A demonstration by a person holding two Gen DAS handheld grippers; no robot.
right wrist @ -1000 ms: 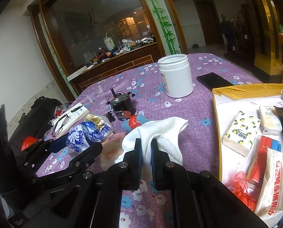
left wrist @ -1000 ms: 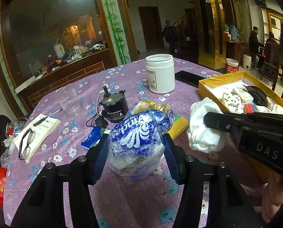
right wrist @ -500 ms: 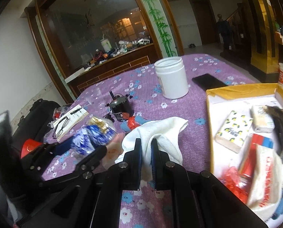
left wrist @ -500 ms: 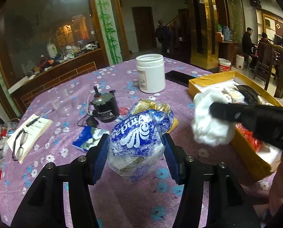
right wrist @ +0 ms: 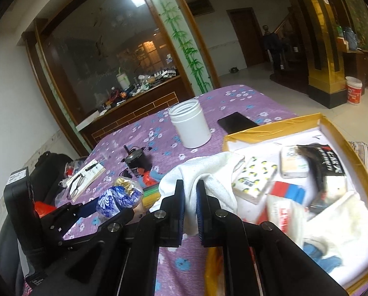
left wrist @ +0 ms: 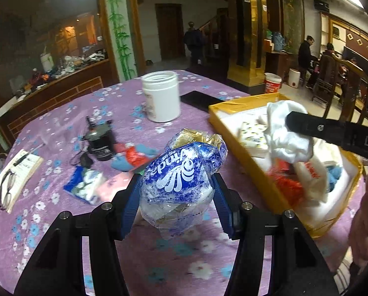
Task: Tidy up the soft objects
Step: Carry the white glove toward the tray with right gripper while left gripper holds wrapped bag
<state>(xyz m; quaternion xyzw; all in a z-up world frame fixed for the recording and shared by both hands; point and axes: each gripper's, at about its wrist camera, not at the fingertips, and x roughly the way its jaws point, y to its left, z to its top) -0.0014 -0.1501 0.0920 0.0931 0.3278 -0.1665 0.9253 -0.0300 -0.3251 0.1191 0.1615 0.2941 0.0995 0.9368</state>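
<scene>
My left gripper (left wrist: 176, 194) is shut on a blue and white tissue pack (left wrist: 181, 177) in crinkled plastic, held above the purple flowered cloth; it also shows in the right wrist view (right wrist: 117, 197). My right gripper (right wrist: 190, 194) is shut on a white towel (right wrist: 208, 170), held over the left edge of the yellow box (right wrist: 270, 125). In the left wrist view the towel (left wrist: 285, 133) hangs over the box (left wrist: 233, 123). The box holds tissue packs (right wrist: 255, 180), a white bag and other soft items.
A white jar (left wrist: 161, 96), a black phone (left wrist: 198, 98), a small black motor (left wrist: 100, 143), a blue packet (left wrist: 85, 187), red and blue soft items (left wrist: 134, 155) and a notebook with glasses (left wrist: 13, 175) lie on the table.
My right gripper has carried the white towel up off the table and to the right, over the yellow box. My left gripper has kept its hold on the tissue pack and shifted slightly.
</scene>
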